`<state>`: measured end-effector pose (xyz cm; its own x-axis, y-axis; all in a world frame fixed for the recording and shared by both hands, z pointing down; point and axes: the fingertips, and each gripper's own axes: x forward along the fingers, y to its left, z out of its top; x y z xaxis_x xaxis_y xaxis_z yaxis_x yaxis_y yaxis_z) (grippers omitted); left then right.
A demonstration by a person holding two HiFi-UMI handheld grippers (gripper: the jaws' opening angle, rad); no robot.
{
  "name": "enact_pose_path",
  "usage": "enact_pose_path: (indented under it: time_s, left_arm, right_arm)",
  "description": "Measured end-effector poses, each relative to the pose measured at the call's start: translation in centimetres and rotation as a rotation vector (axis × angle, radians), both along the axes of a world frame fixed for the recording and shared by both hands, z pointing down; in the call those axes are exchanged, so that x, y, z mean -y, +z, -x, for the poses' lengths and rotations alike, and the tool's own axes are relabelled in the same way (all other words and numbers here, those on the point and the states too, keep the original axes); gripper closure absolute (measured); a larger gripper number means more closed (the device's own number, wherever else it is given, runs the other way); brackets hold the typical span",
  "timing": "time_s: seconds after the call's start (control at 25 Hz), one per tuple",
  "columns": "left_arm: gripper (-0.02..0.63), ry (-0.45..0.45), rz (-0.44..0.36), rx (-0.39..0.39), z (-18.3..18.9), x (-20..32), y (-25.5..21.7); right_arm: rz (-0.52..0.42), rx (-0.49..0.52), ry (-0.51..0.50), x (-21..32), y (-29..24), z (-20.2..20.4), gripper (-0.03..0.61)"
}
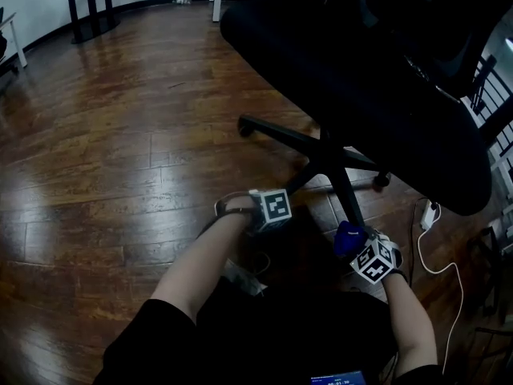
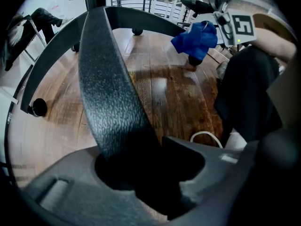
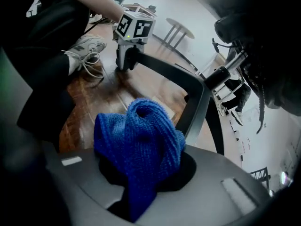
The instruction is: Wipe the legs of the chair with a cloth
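Note:
The black office chair (image 1: 361, 70) is tipped over its star base (image 1: 329, 163). My left gripper (image 1: 268, 215) points down and is shut on the outer end of one chair leg (image 2: 108, 79), which runs up from between its jaws. The right gripper view shows the same left gripper (image 3: 126, 62) clamped on that leg (image 3: 174, 76). Just right of a neighbouring leg (image 1: 346, 199), my right gripper (image 1: 354, 245) is shut on a bunched blue cloth (image 3: 138, 140). The cloth (image 1: 349, 237) sits close to that leg; whether it touches, I cannot tell.
A white cable and plug (image 1: 433, 215) lie on the wood floor at the right. The person's shoe (image 1: 240, 275) is by the left gripper. Other legs end in casters (image 2: 37, 107). Table legs (image 1: 88, 14) stand at the far left, a dark rack (image 1: 489, 87) at the right.

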<state>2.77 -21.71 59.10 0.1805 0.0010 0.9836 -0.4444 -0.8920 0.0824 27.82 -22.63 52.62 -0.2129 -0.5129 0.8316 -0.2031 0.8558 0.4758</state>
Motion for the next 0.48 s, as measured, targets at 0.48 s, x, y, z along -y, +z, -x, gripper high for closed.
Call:
enact_pose_path:
  time_s: [0.48]
  left_arm:
    - [0.445, 0.014, 0.018, -0.003, -0.7, -0.5, -0.4]
  right_arm:
    - [-0.083, 0.014, 0.034, 11.5, -3.6, 7.8, 0.499]
